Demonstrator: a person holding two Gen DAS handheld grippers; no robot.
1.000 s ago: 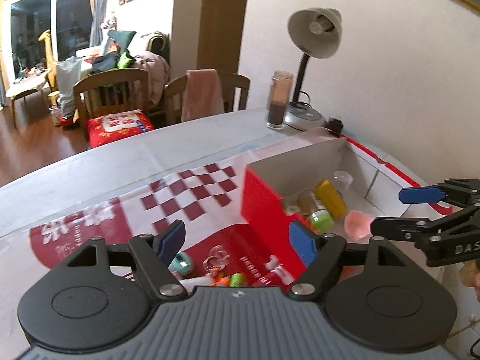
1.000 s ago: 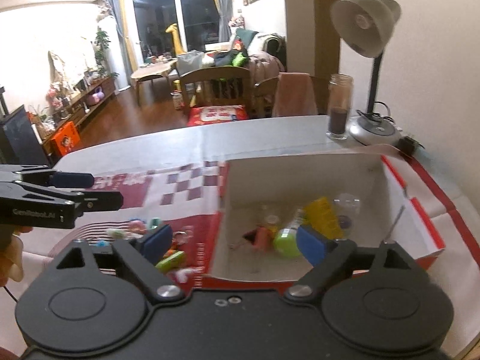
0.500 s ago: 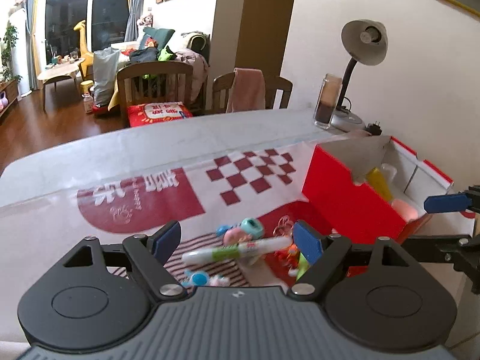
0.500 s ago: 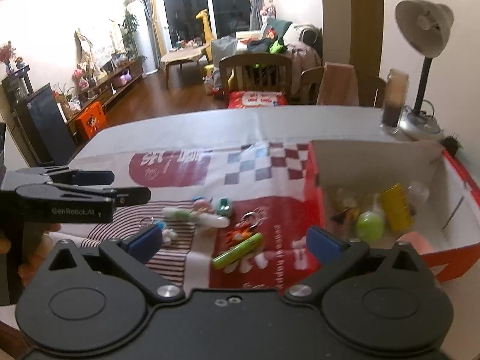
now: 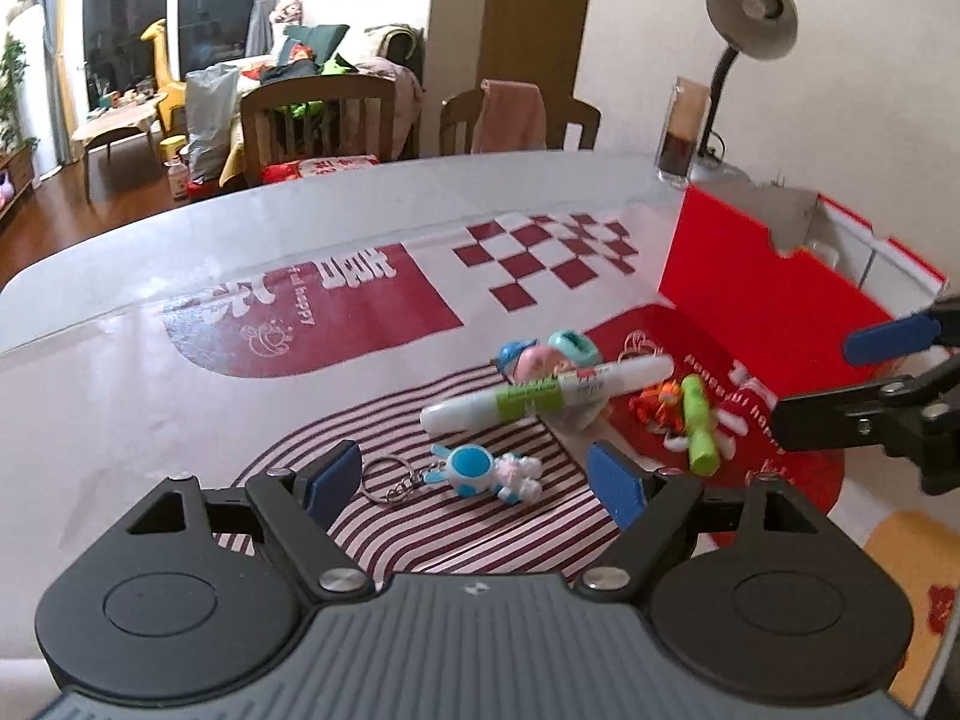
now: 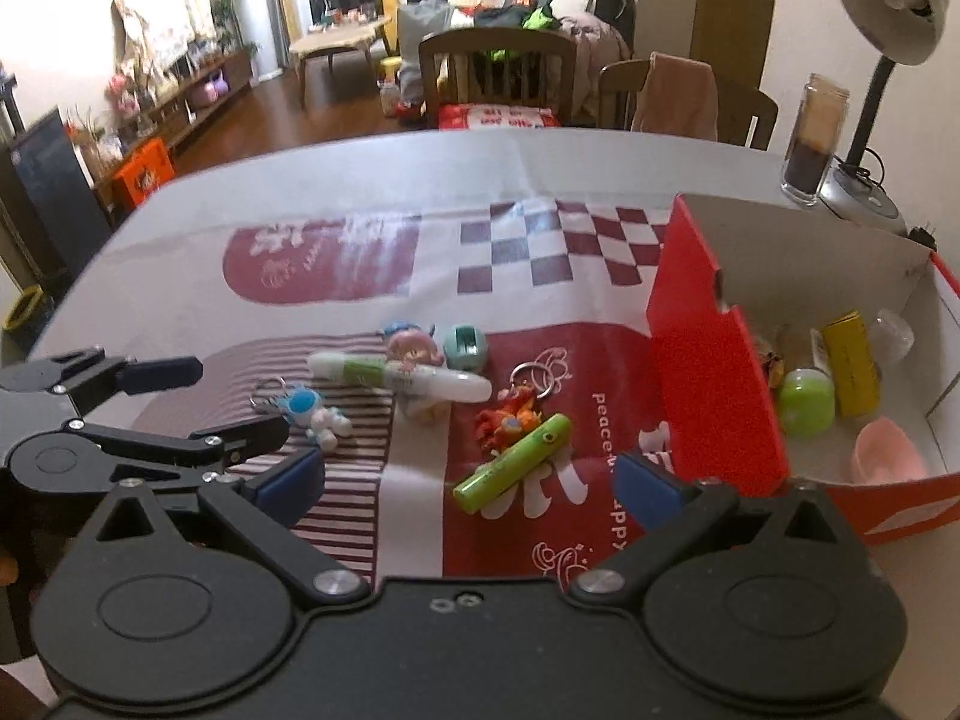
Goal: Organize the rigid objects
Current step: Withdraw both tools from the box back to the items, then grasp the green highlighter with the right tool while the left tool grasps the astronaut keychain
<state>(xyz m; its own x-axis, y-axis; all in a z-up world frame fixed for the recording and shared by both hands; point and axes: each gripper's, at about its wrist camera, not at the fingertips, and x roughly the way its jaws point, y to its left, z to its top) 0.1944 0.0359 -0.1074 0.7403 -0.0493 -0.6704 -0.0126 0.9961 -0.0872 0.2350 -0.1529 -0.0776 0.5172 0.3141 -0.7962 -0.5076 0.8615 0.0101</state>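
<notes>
Small toys lie on a red and white cloth: a white and green marker (image 5: 547,391) (image 6: 399,376), a blue and white keychain figure (image 5: 483,471) (image 6: 309,408), a green tube (image 5: 700,423) (image 6: 513,462), an orange keychain toy (image 6: 509,417), a pink figure (image 6: 414,349) and a teal round toy (image 6: 466,346). A red box (image 6: 714,360) at the right holds a yellow block (image 6: 849,360), a green ball (image 6: 806,401) and a pink cup (image 6: 885,453). My left gripper (image 5: 477,483) is open just in front of the keychain figure. My right gripper (image 6: 468,480) is open near the green tube.
A glass jar (image 6: 813,141) and a desk lamp (image 6: 888,78) stand at the table's far right corner behind the box. Wooden chairs (image 6: 498,69) stand at the table's far edge. The cloth's far part with checks (image 5: 546,255) is bare.
Both grippers have drawn back from the box to the left and lowered over the toys on the cloth. Both have stayed open and empty.
</notes>
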